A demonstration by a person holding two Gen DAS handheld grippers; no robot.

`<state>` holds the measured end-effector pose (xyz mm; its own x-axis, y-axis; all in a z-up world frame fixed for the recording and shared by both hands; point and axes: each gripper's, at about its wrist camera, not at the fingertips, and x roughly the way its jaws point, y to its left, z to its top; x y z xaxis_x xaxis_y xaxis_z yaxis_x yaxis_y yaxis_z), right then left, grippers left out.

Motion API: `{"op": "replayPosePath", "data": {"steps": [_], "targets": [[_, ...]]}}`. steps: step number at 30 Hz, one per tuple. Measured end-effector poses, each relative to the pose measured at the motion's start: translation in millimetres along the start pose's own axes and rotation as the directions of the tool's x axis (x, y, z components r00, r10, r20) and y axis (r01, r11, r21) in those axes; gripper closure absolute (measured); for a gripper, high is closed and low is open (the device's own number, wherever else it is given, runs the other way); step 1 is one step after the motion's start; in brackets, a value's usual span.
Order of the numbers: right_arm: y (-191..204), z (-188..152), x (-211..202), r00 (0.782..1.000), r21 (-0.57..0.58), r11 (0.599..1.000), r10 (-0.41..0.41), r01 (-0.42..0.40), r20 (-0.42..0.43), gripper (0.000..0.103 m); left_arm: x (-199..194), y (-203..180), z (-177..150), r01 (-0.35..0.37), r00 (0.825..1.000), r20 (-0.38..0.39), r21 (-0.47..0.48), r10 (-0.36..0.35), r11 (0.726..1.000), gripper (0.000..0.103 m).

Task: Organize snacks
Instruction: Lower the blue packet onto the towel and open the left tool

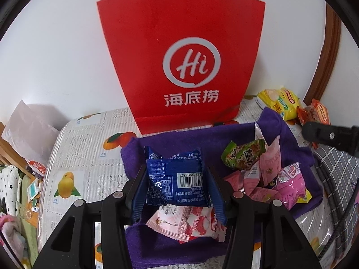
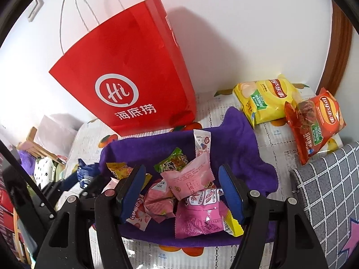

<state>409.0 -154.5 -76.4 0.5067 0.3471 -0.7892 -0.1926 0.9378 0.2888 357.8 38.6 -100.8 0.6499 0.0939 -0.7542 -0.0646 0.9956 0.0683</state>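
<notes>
left wrist: left gripper (image 1: 178,187) clamps blue packet (image 1: 177,179) | right wrist: right gripper (image 2: 182,192) parted, grips nothing, shows orange chips bag (image 2: 316,123) whole at right

A lived-in home: a tabletop (image 1: 89,148) under a fruit-printed cloth stands against a plain white wall, by a brown wooden door frame (image 2: 341,51). A red restaurant carrier bag (image 2: 134,78) and Lay's crisp packets (image 2: 267,98) sit on it, a grey checked cushion (image 2: 329,192) lies beside, and household clutter is piled along the left edge (image 1: 13,186).
</notes>
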Motion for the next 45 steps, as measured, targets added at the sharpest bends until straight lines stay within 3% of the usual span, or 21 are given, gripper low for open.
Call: {"op": "replayPosePath", "data": {"steps": [29,32,36,45], "targets": [[8.4,-4.1,3.7,1.000,-0.028,1.000,-0.012,0.011,-0.017,0.036,8.1,-17.4,-5.6,-0.001,0.999,-0.037,0.044,0.002,0.999,0.050],[7.9,-4.0,3.1,1.000,-0.026,1.000,-0.012,0.011,-0.016,0.036,8.4,-17.2,-5.4,0.002,0.999,-0.041,0.042,-0.001,0.999,0.047],[8.2,-4.1,2.5,1.000,-0.028,1.000,-0.011,0.011,-0.014,0.036,10.6,-14.9,-3.4,0.034,0.998,-0.052,0.019,-0.033,0.999,0.034],[14.1,-5.8,1.6,1.000,-0.047,0.999,-0.015,0.014,-0.012,0.036,-1.3,-6.8,1.3,0.067,0.998,-0.015,-0.027,-0.067,0.997,0.029]]}}
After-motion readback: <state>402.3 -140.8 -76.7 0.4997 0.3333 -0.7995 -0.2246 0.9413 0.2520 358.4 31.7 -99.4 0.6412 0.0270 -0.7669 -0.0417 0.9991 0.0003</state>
